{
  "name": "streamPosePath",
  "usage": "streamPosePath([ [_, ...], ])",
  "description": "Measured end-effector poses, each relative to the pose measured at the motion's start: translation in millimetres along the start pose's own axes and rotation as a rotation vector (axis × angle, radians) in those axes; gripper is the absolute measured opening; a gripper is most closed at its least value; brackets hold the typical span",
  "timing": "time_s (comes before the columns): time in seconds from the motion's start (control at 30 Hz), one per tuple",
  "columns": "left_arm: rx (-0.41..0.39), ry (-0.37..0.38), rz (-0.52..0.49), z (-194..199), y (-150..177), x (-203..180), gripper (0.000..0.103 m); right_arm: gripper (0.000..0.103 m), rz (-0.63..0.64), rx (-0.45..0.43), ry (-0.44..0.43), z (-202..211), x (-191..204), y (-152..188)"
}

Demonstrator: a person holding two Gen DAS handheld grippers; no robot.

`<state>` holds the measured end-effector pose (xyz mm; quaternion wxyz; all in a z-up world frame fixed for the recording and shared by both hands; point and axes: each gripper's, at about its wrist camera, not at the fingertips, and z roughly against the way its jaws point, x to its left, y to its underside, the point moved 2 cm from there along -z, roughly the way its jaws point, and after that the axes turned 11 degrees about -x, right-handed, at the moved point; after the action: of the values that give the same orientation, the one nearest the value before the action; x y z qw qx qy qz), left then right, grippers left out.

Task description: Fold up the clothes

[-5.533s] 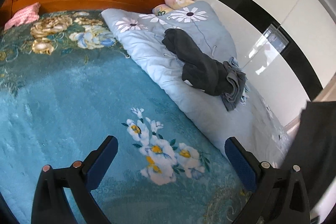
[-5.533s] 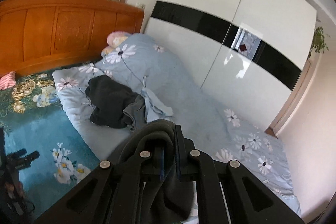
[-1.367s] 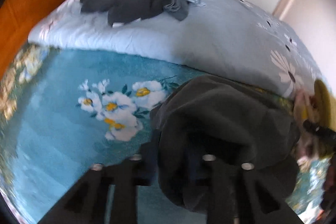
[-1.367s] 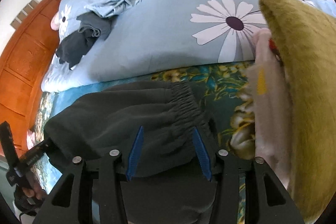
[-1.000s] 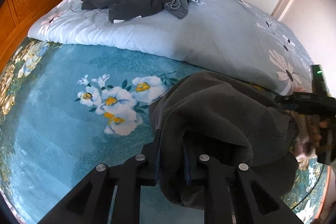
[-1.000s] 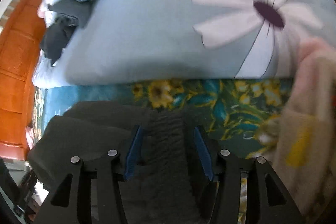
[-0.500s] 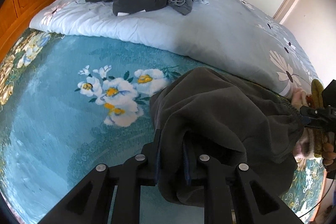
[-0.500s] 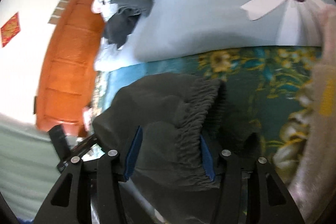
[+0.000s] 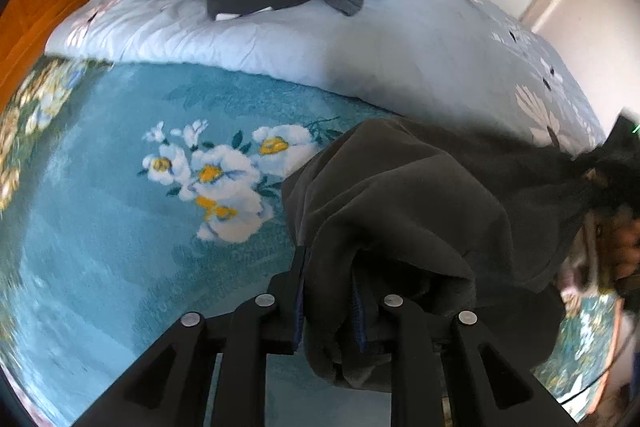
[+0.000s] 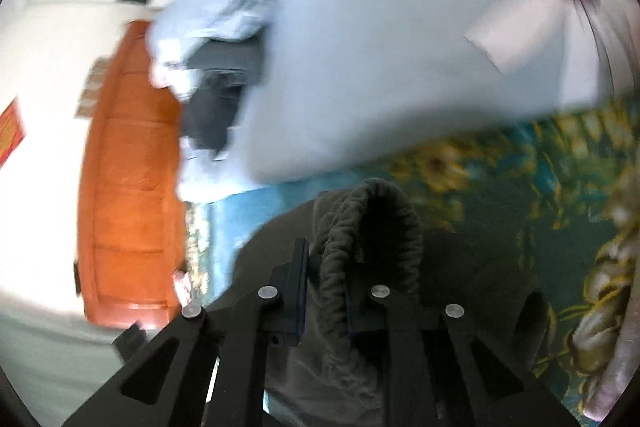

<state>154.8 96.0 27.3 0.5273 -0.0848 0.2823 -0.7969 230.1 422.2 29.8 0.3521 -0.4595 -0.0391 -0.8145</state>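
— Grey garment (image 9: pixel 420 195): where?
— On the teal blanket (image 9: pixel 100 227), beside the quilt (image 9: pixel 400 47).
— Held?
— Left hand-held gripper (image 9: pixel 328 291) pinches a fold; right hand-held gripper (image 10: pixel 324 291) is clamped on the elastic waistband (image 10: pixel 348 227).

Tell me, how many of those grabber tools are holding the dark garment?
2. The left gripper pinches one bunched edge of the dark garment; the right gripper pinches its gathered waistband.

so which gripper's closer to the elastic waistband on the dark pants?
Right. The right gripper is clamped on the gathered waistband itself; the left gripper pinches smooth fabric of the dark pants at their other side.
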Motion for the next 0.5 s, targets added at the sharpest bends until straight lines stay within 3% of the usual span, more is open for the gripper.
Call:
streamPosePath([
  [0.13, 0.024, -0.065, -0.167, -7, -4, -11, 0.026, 0.014, 0.111, -0.068, -0.167, 40, 65, 1],
  [0.27, 0.020, -0.086, -0.228, -9, -9, -16, 0.026, 0.014, 0.219, -0.106, -0.285, 69, 116, 12],
  [0.5, -0.129, -0.079, -0.119, 23, -41, -2, 0.013, 0.014, 0.314, -0.136, -0.343, 81, 174, -2],
])
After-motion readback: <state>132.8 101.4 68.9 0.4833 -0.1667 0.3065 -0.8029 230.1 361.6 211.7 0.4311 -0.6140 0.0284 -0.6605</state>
